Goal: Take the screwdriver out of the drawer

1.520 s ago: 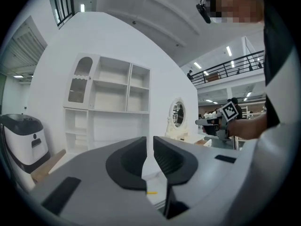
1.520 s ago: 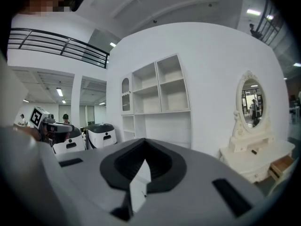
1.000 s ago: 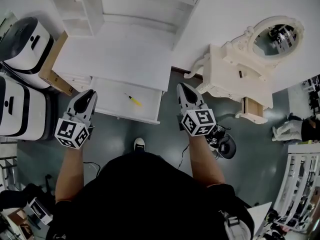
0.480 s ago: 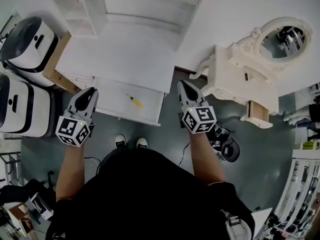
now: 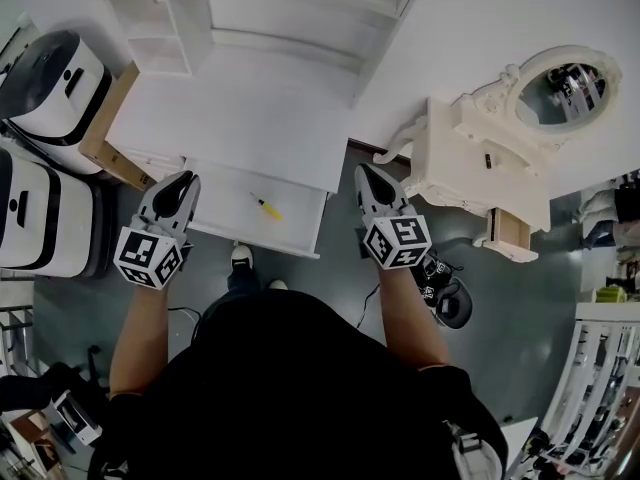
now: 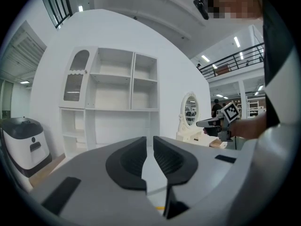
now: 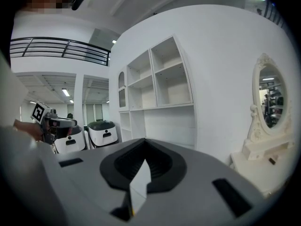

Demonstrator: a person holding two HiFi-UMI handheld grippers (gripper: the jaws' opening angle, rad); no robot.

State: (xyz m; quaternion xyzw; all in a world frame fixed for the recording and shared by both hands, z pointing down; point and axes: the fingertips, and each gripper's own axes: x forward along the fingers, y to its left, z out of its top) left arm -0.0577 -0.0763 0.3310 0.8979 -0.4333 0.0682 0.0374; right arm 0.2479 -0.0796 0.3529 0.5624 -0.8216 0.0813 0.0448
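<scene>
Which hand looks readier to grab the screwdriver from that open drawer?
Probably the left gripper: jaws slightly apart, a bit nearer the screwdriver in the drawer. The right gripper is shut.

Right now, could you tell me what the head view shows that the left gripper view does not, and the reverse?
Only the head view: the open drawer seen from above, the whole screwdriver lying in it, and shoes on the floor. Only the left gripper view: the left gripper with its jaws a narrow gap apart, nothing between them, and the arched cabinet door. Both: the right gripper and the mirrored dresser.
</scene>
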